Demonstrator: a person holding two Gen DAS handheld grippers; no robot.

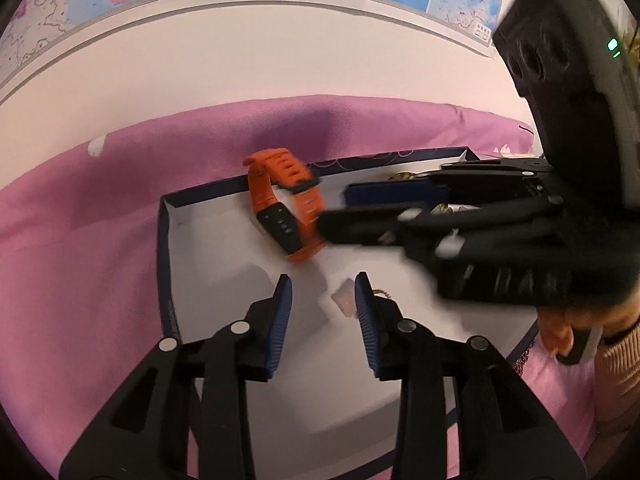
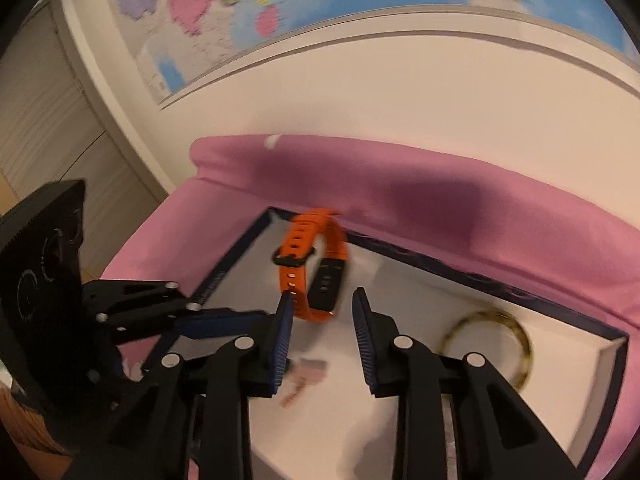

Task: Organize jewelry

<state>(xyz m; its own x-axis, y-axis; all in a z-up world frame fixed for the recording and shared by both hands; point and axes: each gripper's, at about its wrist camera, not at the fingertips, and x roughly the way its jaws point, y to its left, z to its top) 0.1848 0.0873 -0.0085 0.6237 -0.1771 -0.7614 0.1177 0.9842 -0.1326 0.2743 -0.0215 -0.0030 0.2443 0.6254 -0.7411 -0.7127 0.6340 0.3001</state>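
pink bedding (image 1: 80, 220) under wall maps (image 2: 208, 8) bears a box (image 1: 164, 248); both hand-held grippers (image 1: 323, 300) (image 2: 322, 320) gape, empty.

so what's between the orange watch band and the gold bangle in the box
Nothing: in the right wrist view, only bare white box floor separates the orange watch band from the gold bangle.

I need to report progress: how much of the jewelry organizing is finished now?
Done: the orange band and gold bangle lie inside the box. In hand: nothing; left gripper and right gripper are both open. Left: a small pink piece, blurred, perhaps needing placement.
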